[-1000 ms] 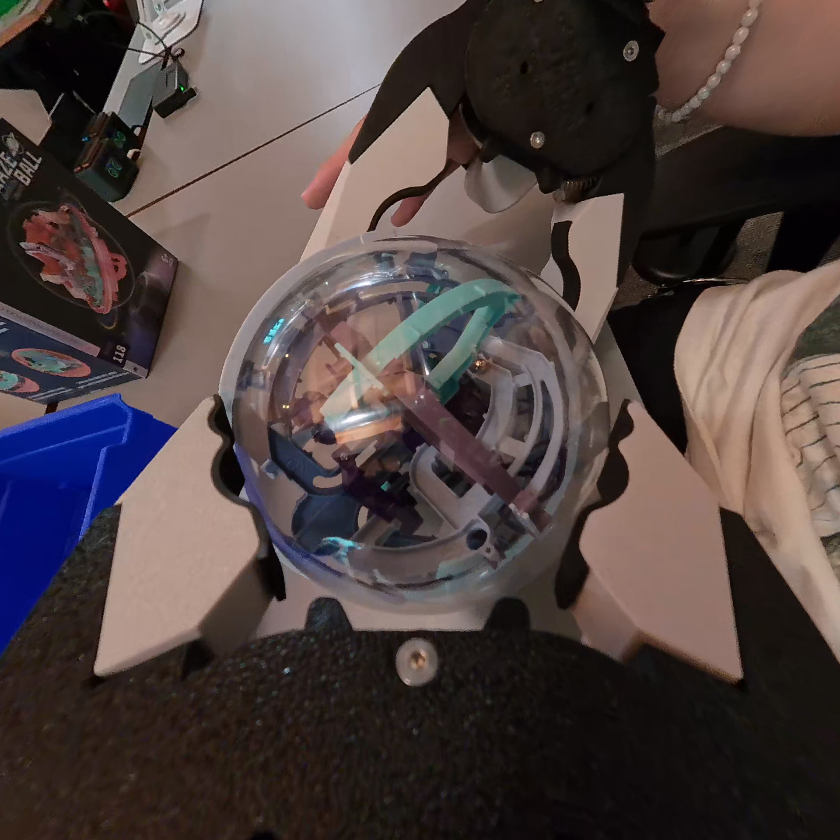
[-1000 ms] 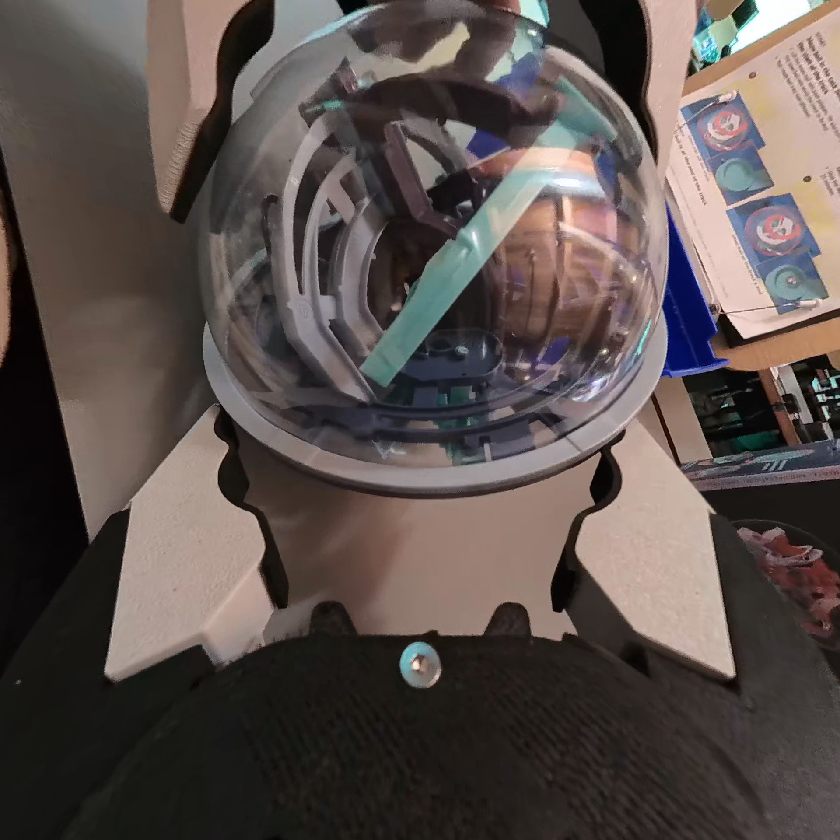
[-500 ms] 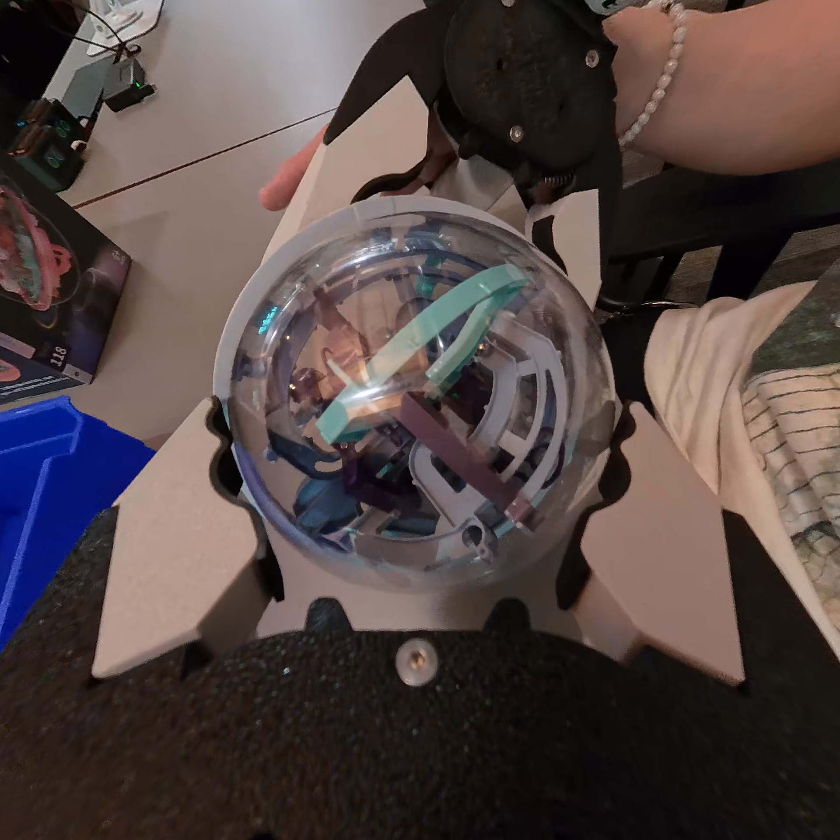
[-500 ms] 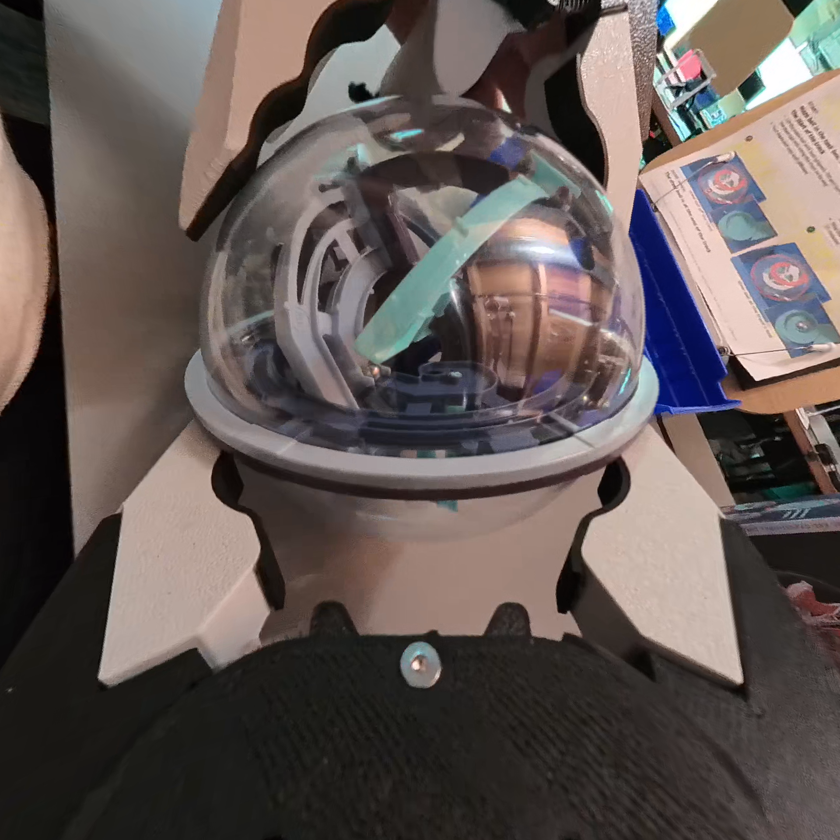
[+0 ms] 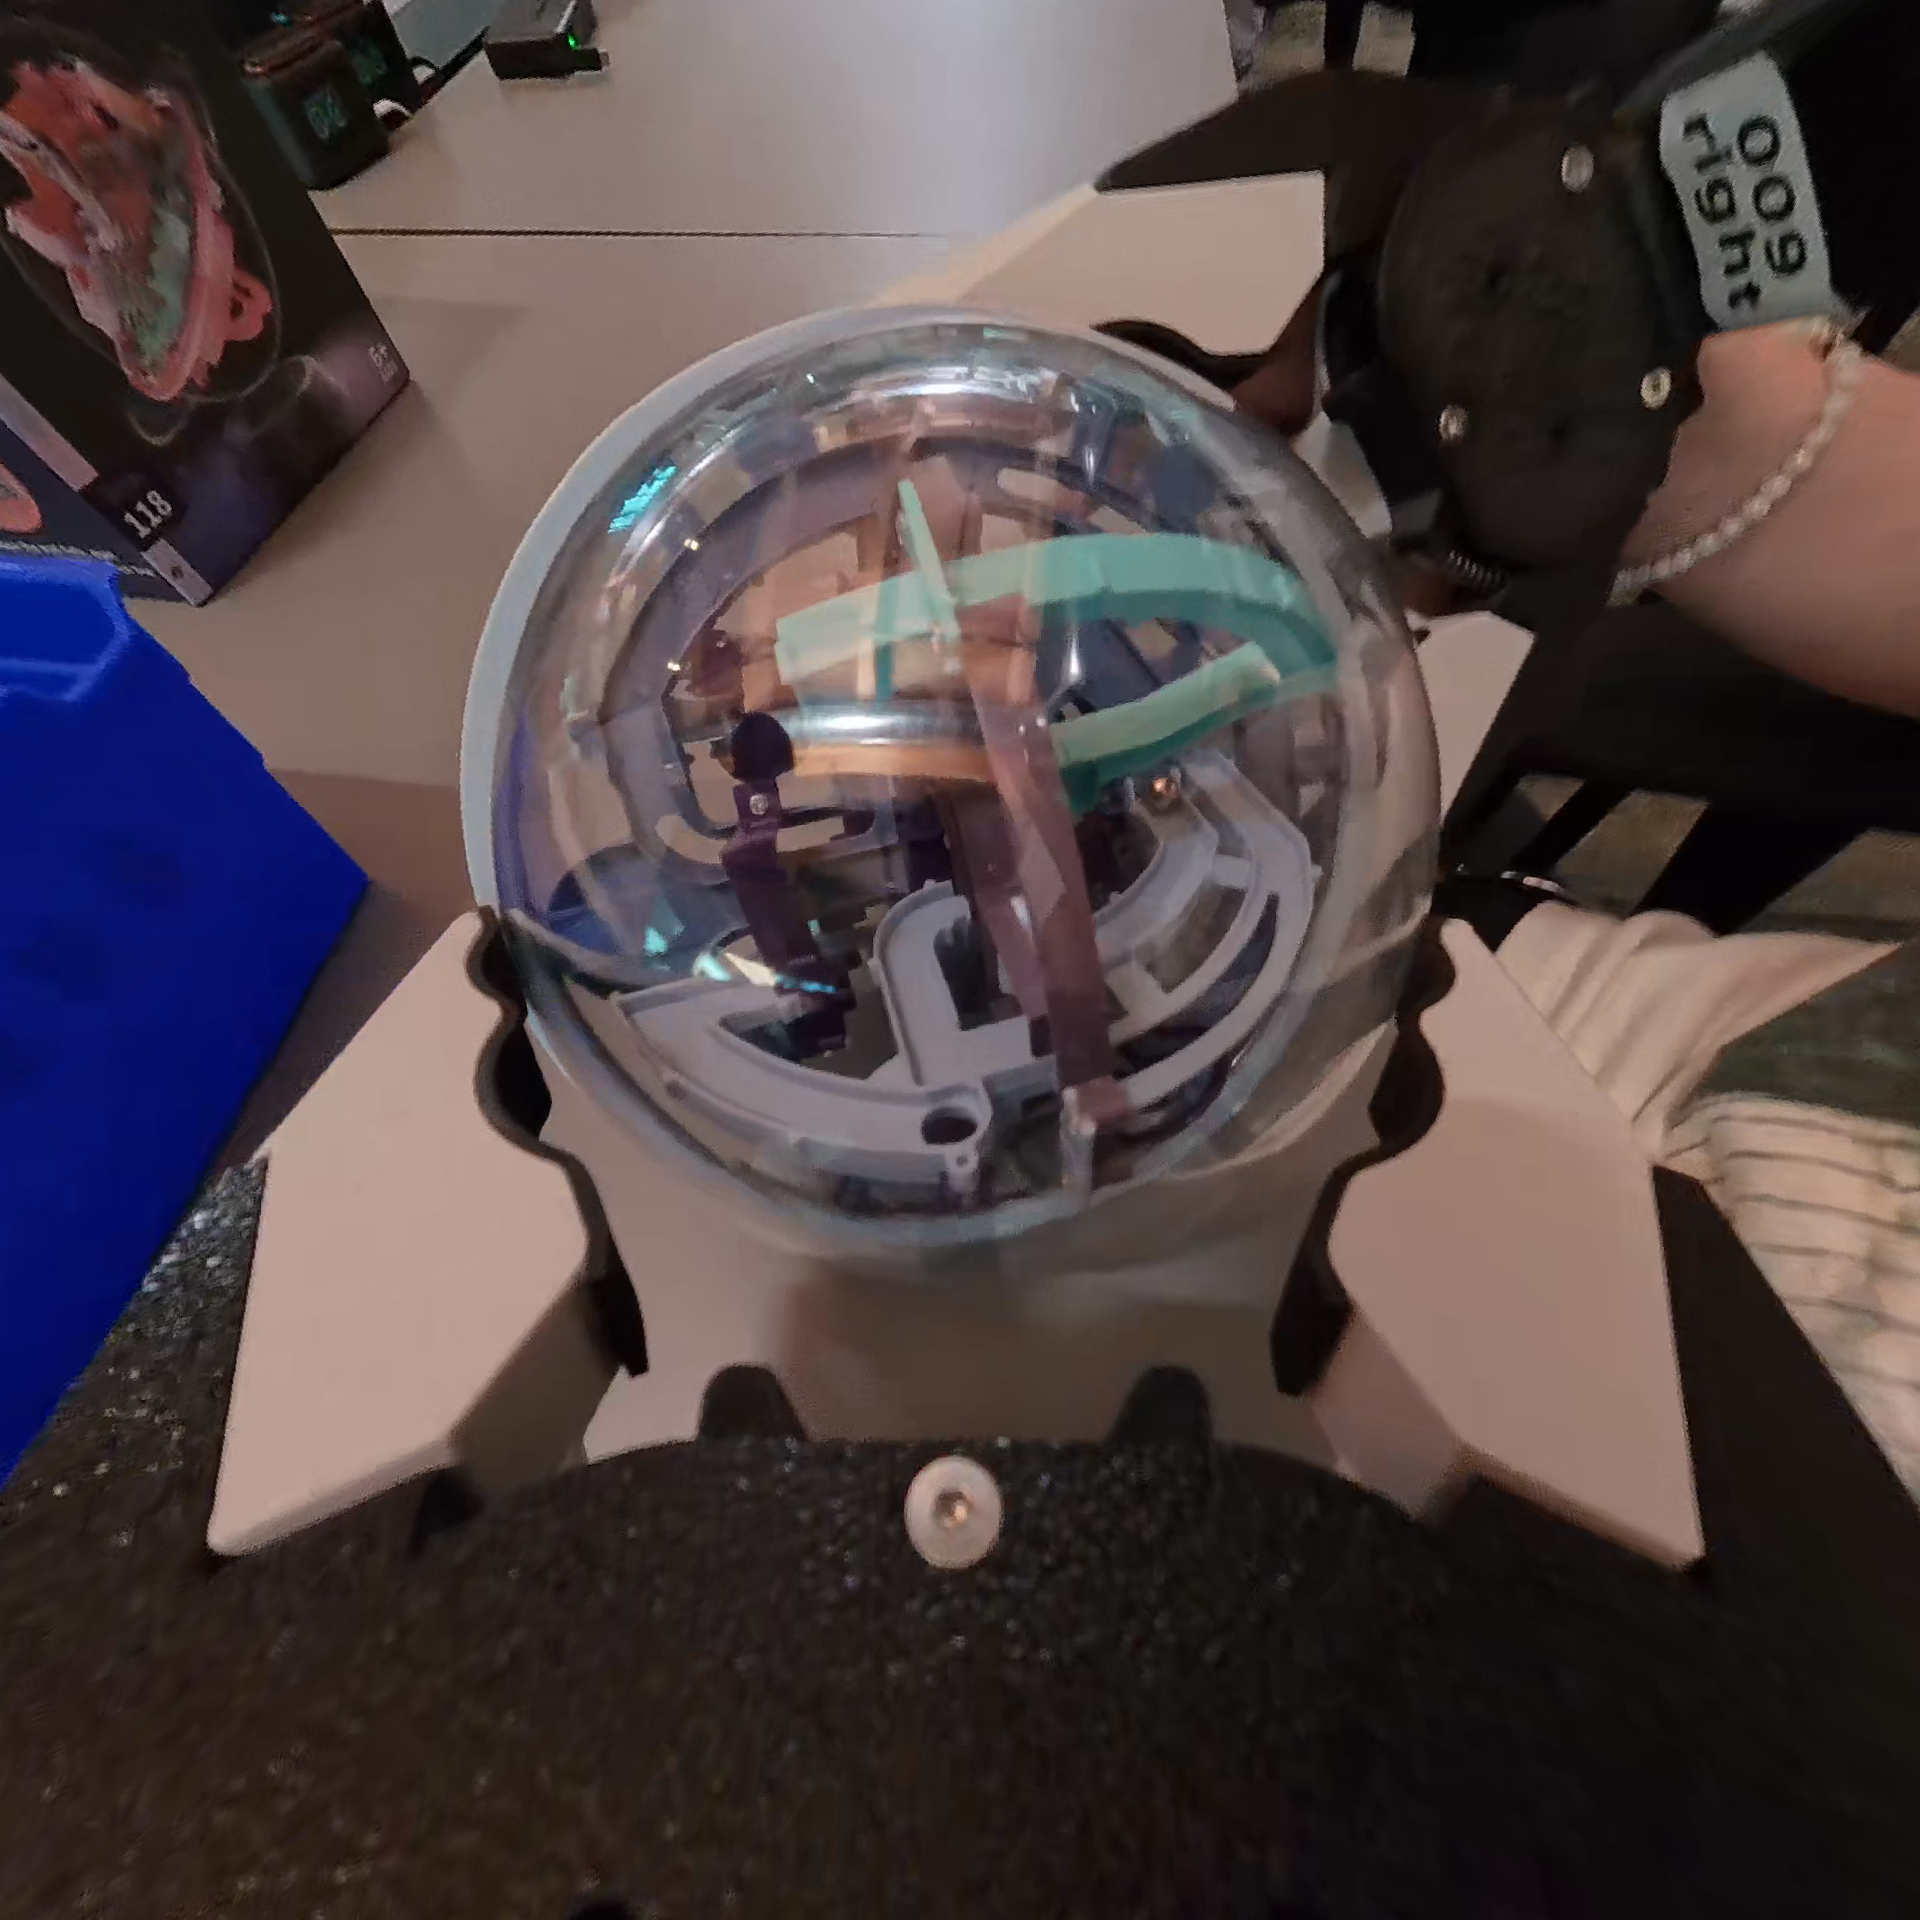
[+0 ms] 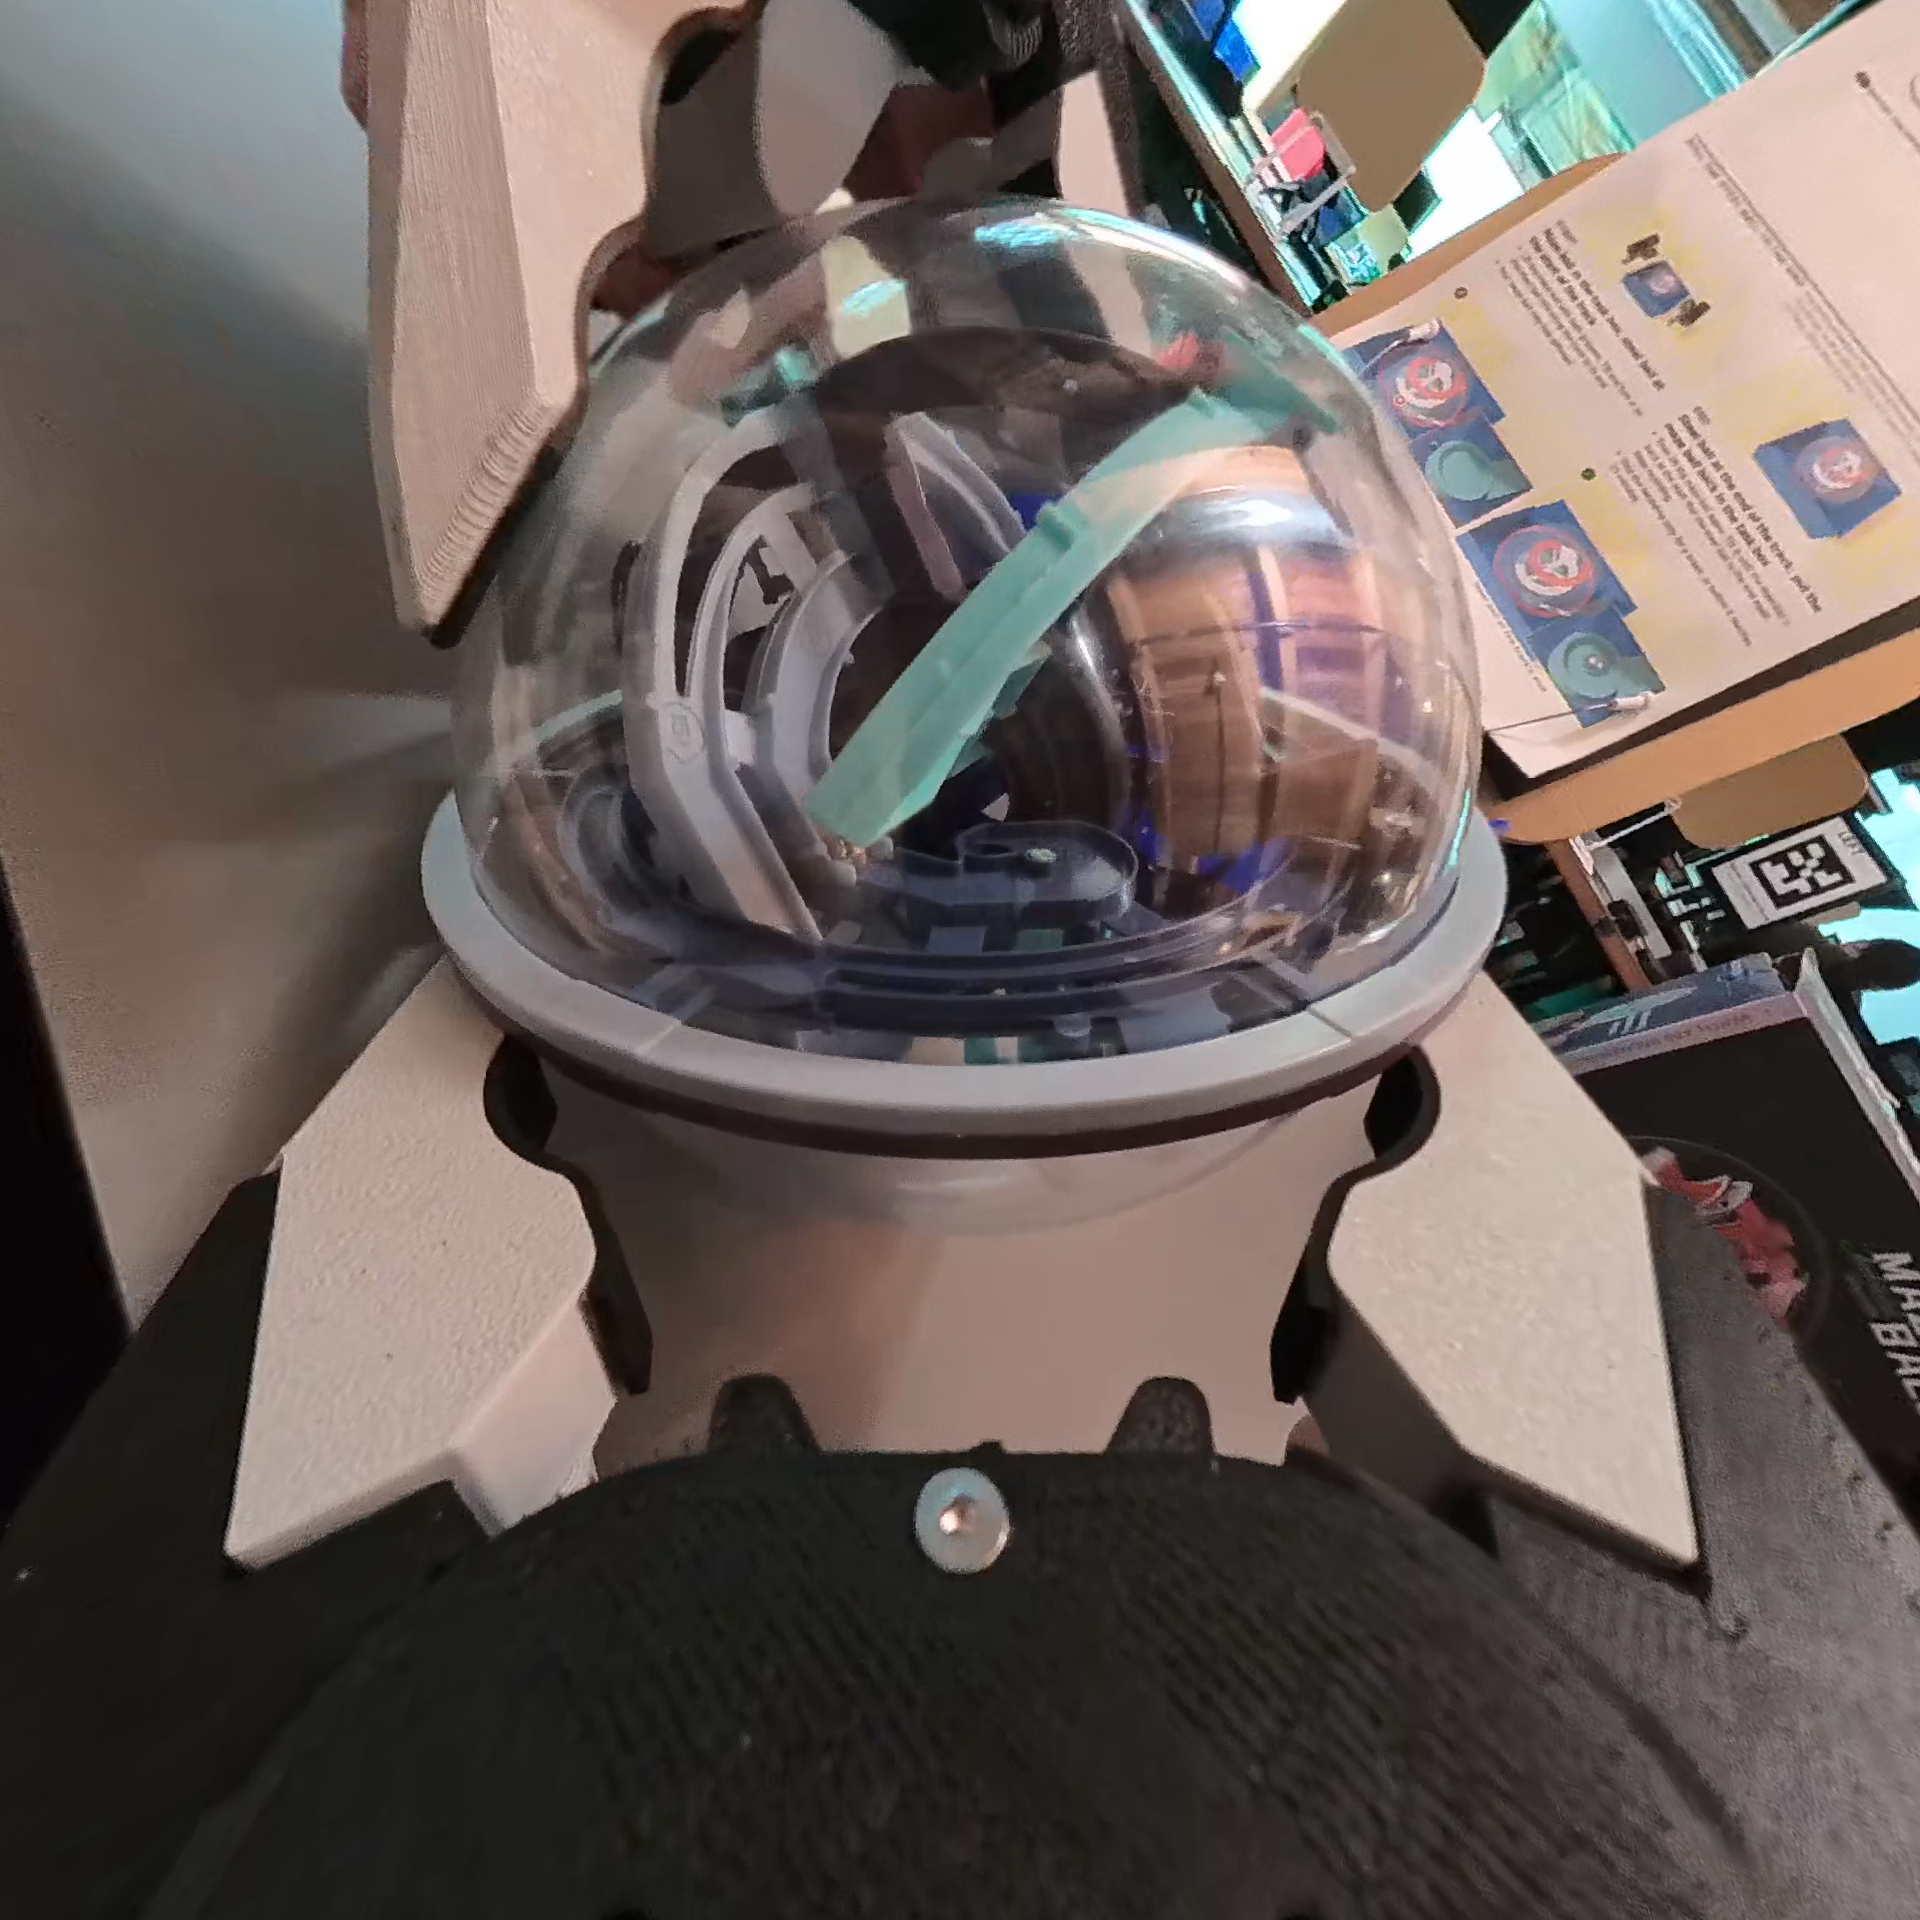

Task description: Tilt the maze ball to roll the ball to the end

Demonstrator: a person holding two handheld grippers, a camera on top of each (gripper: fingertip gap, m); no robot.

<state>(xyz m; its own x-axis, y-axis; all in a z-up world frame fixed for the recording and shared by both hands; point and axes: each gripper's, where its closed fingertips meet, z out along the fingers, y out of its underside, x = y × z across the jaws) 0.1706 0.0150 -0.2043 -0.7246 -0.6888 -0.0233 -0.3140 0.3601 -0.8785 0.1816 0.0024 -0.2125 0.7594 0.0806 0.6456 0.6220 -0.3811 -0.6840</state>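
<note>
Behind the maze ball, hidden fingertips.

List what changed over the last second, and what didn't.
The maze ball tipped, swinging its teal track from diagonal toward level in the left wrist view. The right gripper shifted rightward there. Nothing taken or released: both grippers' jaws stay clamped on the ball.

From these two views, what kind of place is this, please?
Probably a lab or workshop for recording tasks, not a home: an instruction sheet on cardboard, a marker tag, a blue bin, electronics on a pale table.
</note>
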